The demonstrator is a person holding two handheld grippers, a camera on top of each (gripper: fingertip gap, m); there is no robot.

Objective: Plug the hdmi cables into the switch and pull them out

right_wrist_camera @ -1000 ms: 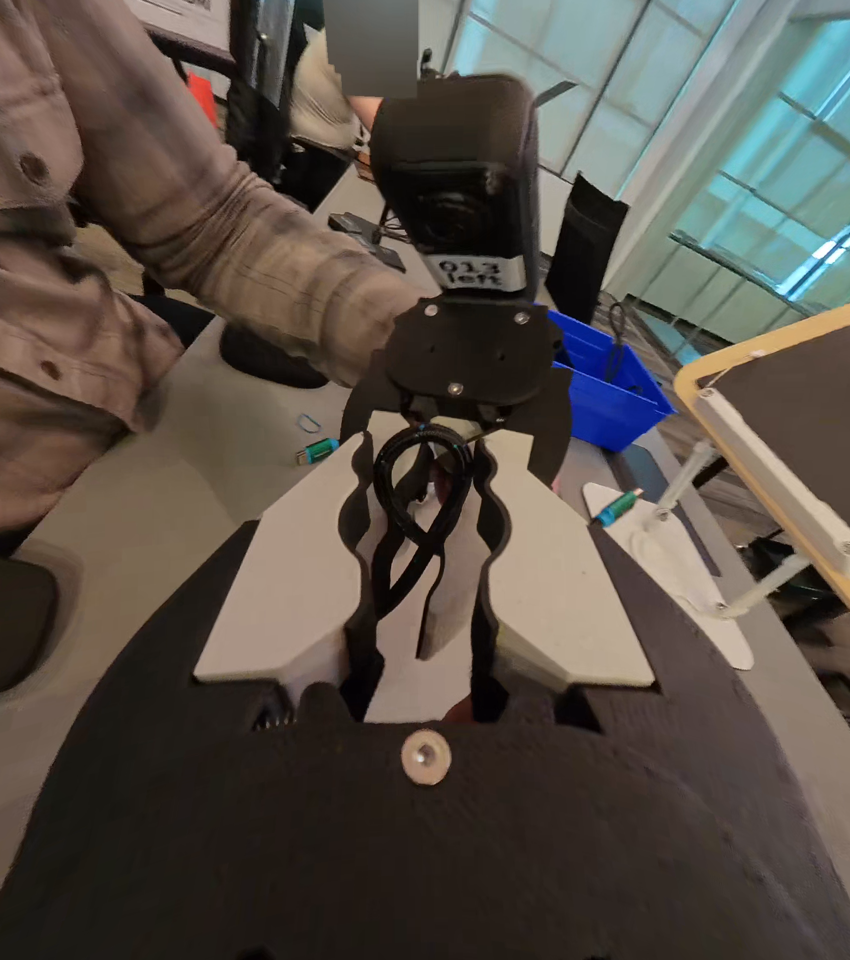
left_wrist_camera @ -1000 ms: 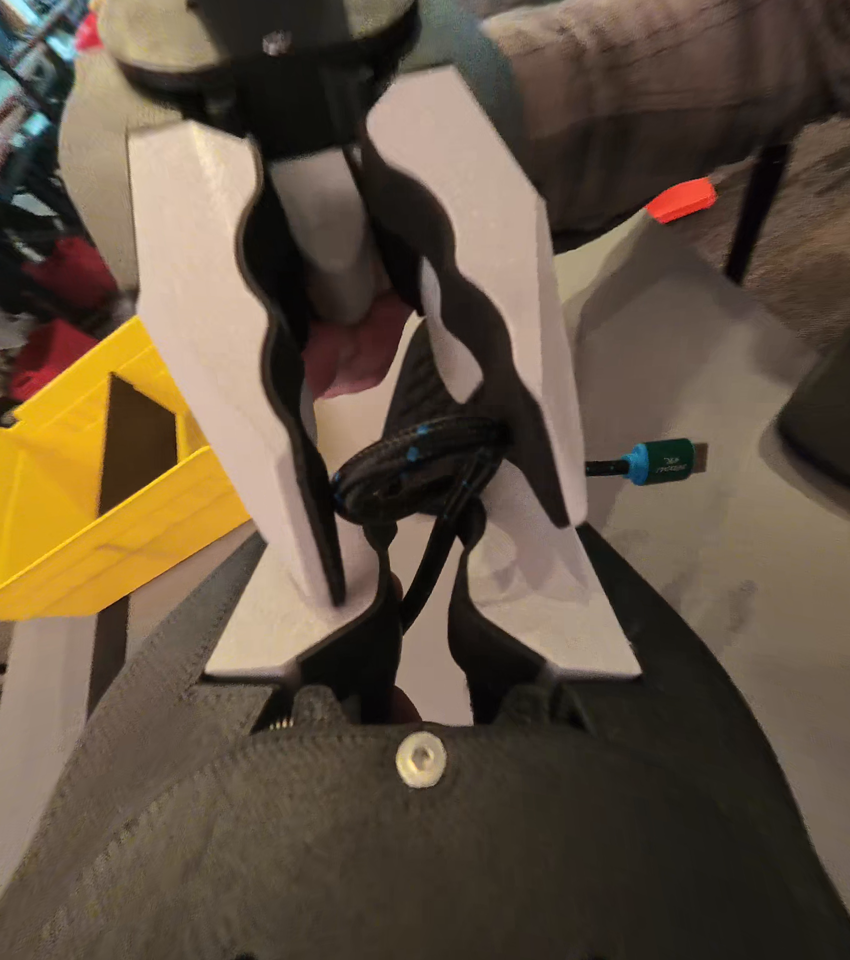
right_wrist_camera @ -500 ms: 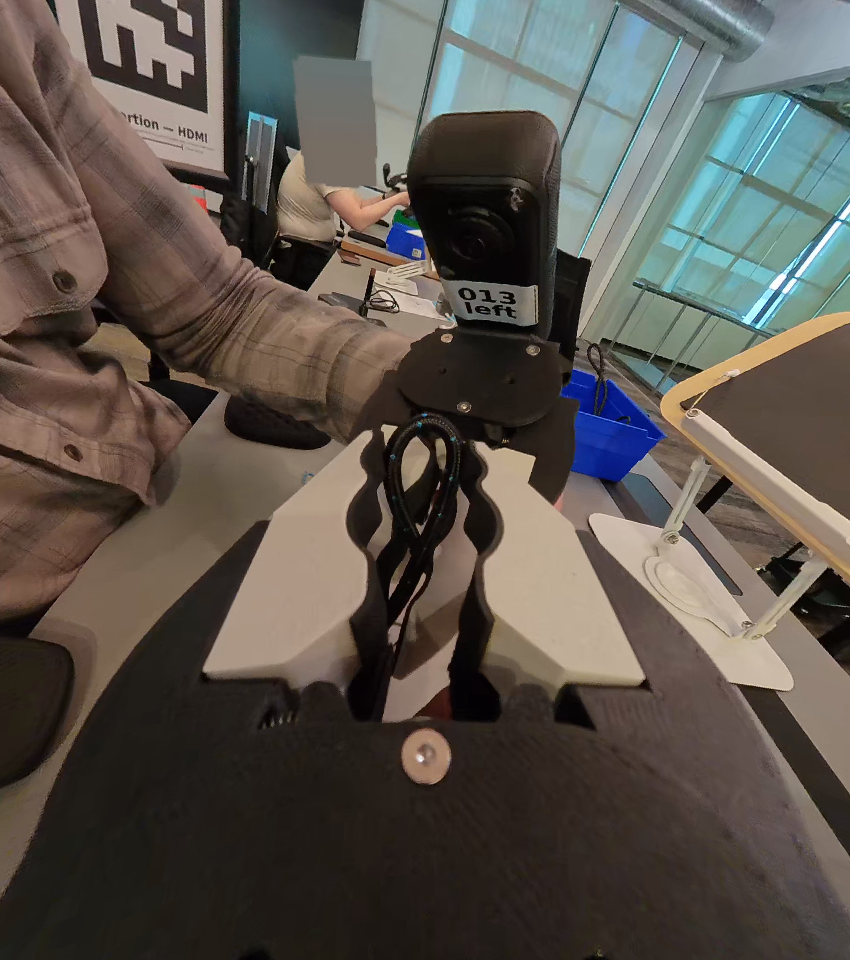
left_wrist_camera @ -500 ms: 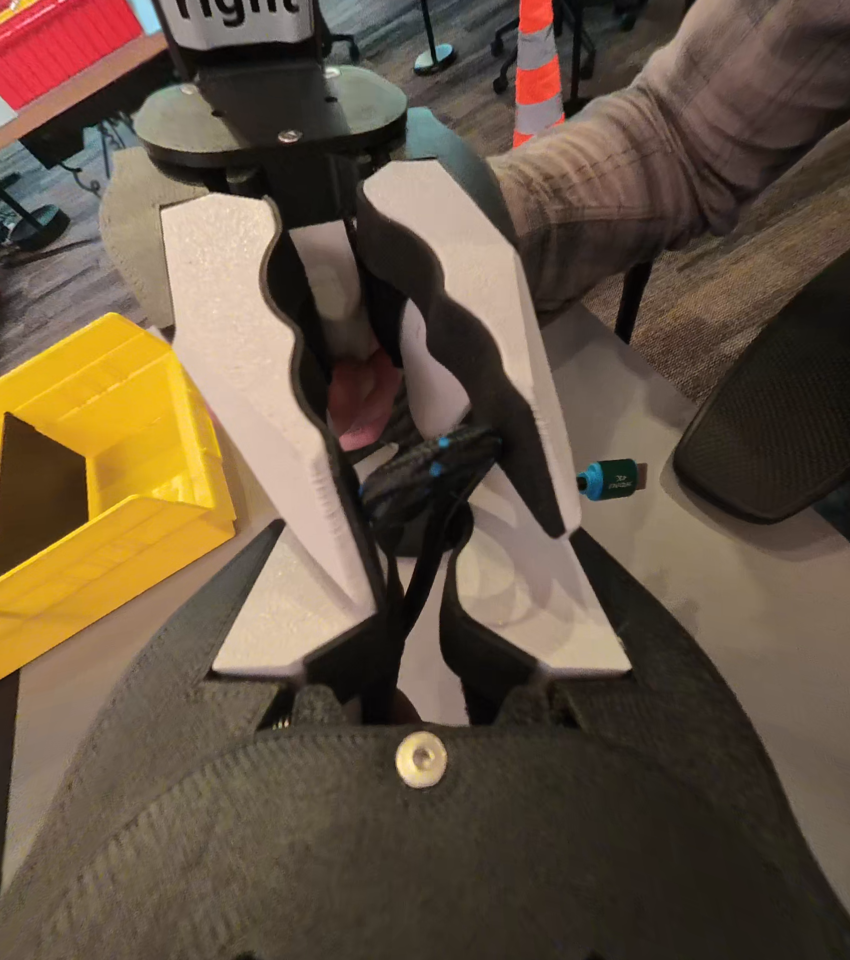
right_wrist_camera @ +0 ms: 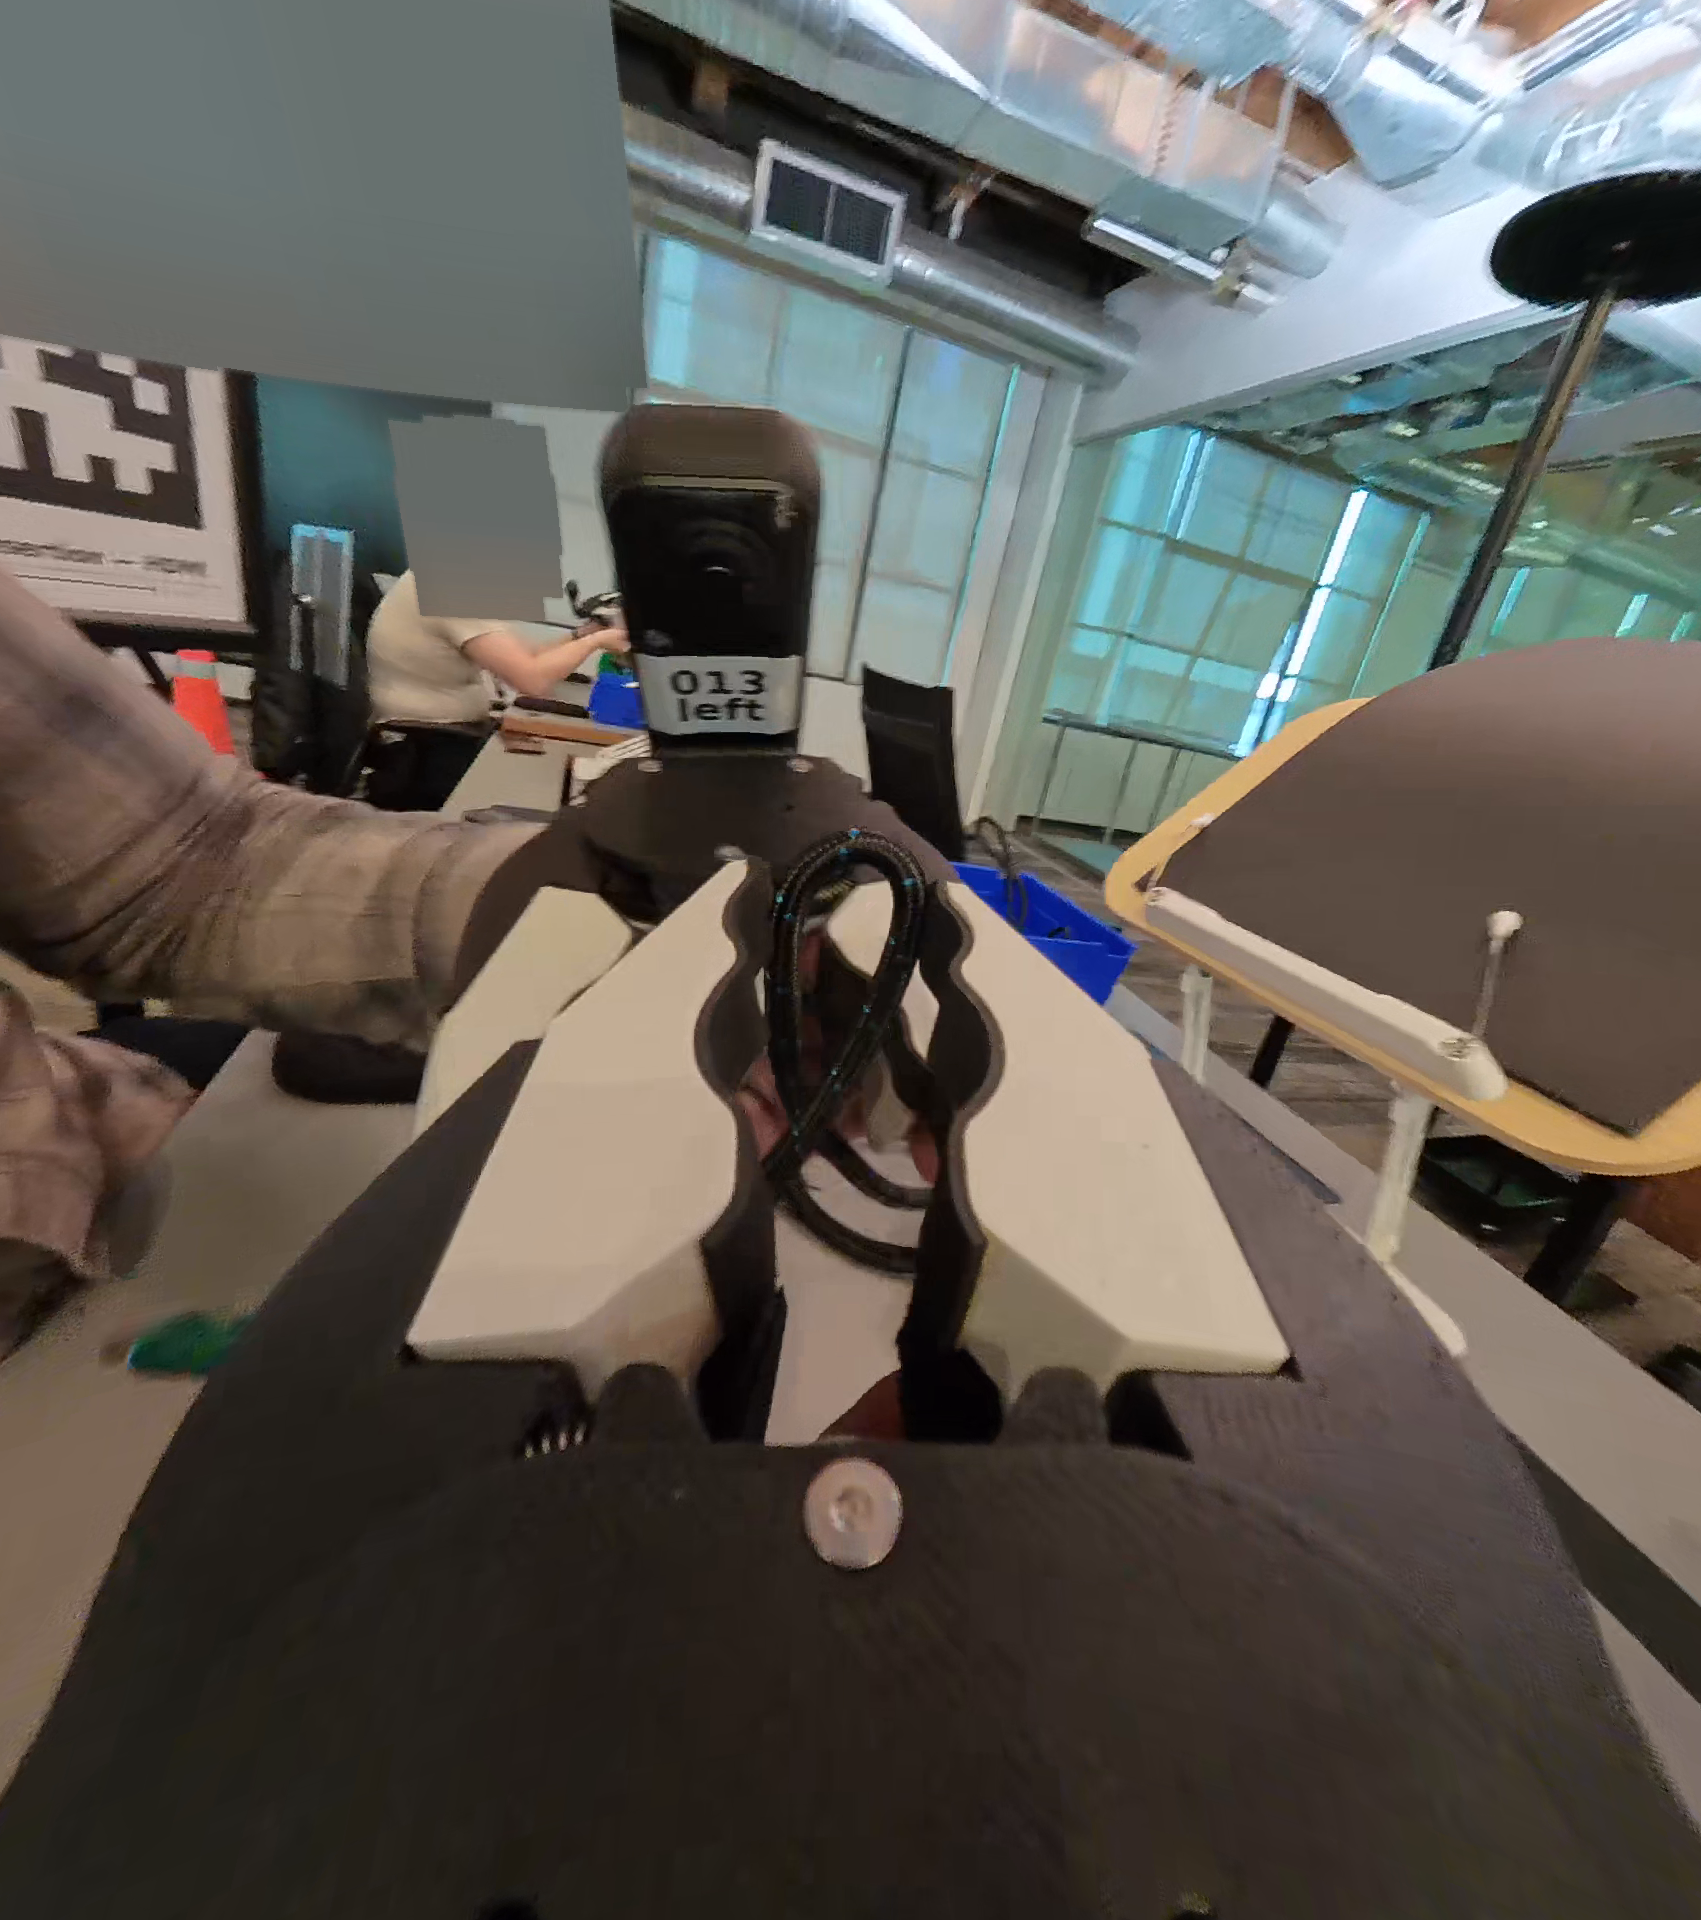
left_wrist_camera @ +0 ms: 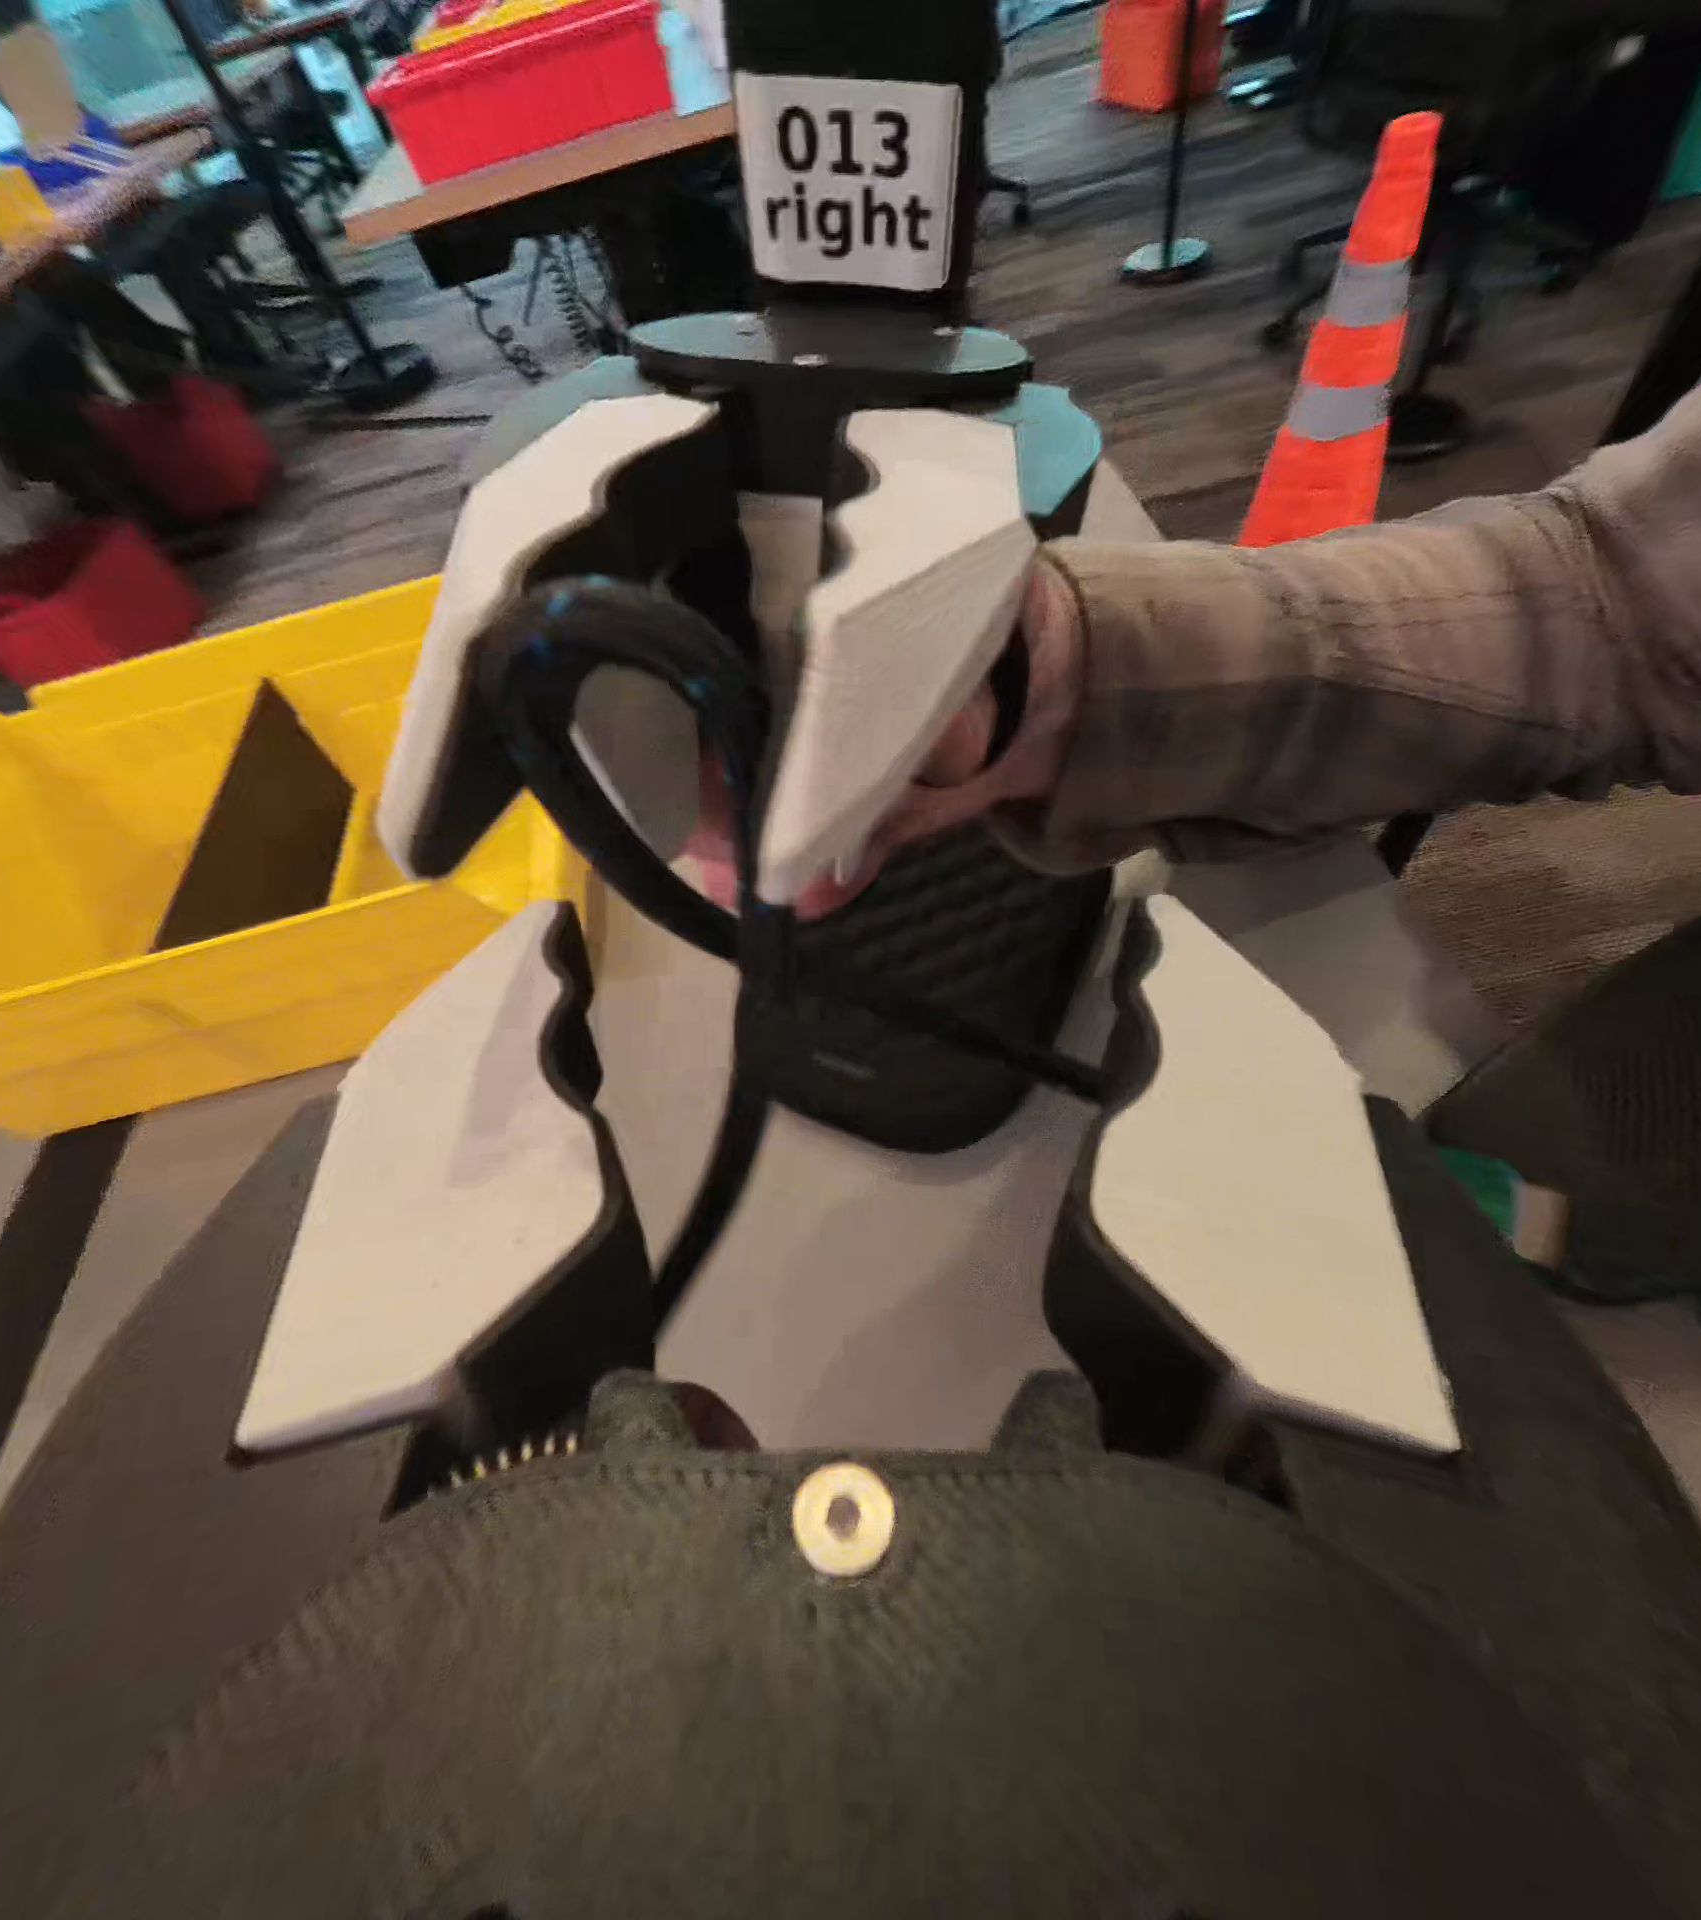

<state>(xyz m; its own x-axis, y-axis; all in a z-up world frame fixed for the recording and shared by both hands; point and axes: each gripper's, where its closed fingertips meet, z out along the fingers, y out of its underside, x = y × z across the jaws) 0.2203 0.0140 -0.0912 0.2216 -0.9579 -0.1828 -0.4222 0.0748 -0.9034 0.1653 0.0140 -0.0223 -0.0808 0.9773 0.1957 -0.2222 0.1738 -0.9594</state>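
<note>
There were two grippers, one looped black cable (left_wrist_camera: 617, 748), one yellow bin (left_wrist_camera: 150, 935), one traffic cone (left_wrist_camera: 1345, 343).

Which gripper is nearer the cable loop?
Right. The right gripper has the cable loop between its fingers; the left gripper is open, short of the loop.

White printed label (left_wrist_camera: 846, 182) on right tool (right_wrist_camera: 835, 883) | white printed label (right_wrist_camera: 718, 696) on left tool (left_wrist_camera: 846, 920) | square-code poster (right_wrist_camera: 67, 457), blurred caption line, on wall
</note>
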